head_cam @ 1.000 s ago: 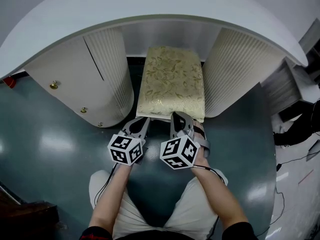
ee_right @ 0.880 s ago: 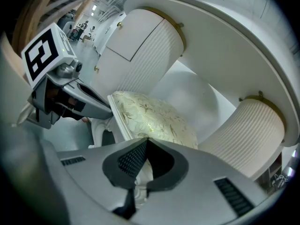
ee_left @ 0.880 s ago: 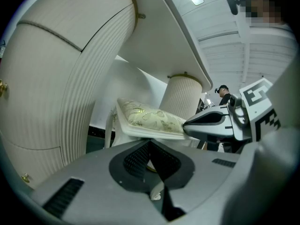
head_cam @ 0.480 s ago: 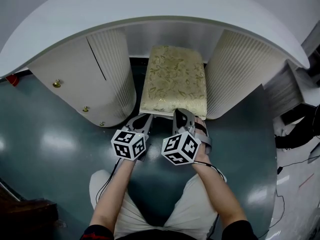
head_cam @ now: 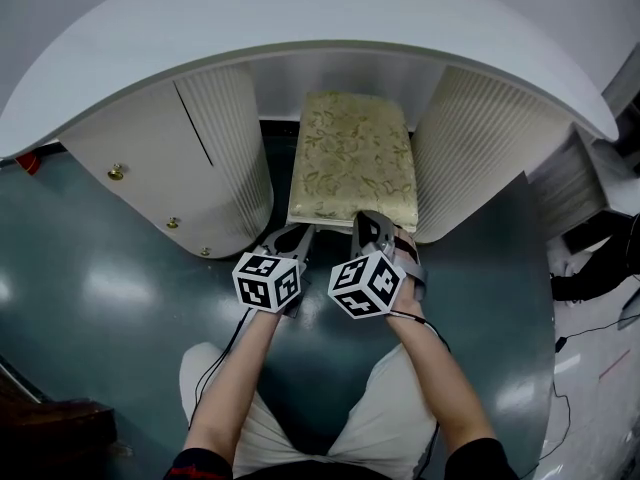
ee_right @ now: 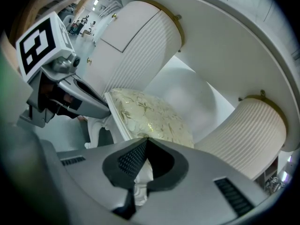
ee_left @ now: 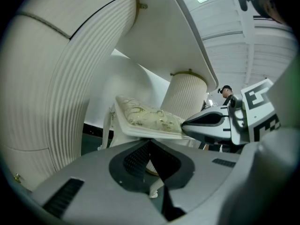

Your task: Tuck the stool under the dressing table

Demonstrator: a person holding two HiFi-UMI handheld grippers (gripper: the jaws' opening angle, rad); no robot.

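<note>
The stool [head_cam: 352,156], white-framed with a gold floral cushion, stands in the knee gap of the white dressing table [head_cam: 300,13], its far part under the top. My left gripper [head_cam: 299,231] and right gripper [head_cam: 366,219] are side by side at the stool's near edge, both shut with nothing between the jaws and their tips at the seat frame. In the left gripper view the cushion [ee_left: 147,116] lies just beyond the closed tips [ee_left: 150,141], with the right gripper [ee_left: 211,121] beside it. In the right gripper view the cushion [ee_right: 152,114] sits above the closed tips [ee_right: 146,139].
Ribbed white pedestals flank the gap, the left pedestal [head_cam: 225,138] next to a door with brass knobs [head_cam: 117,172], the right pedestal [head_cam: 480,148] close to the stool. The floor [head_cam: 100,288] is dark teal. Cables [head_cam: 590,318] lie at the right. The person's knees are below the grippers.
The stool has slid farther into the gap under the table top. Both grippers have moved forward with it, staying at its near edge.
</note>
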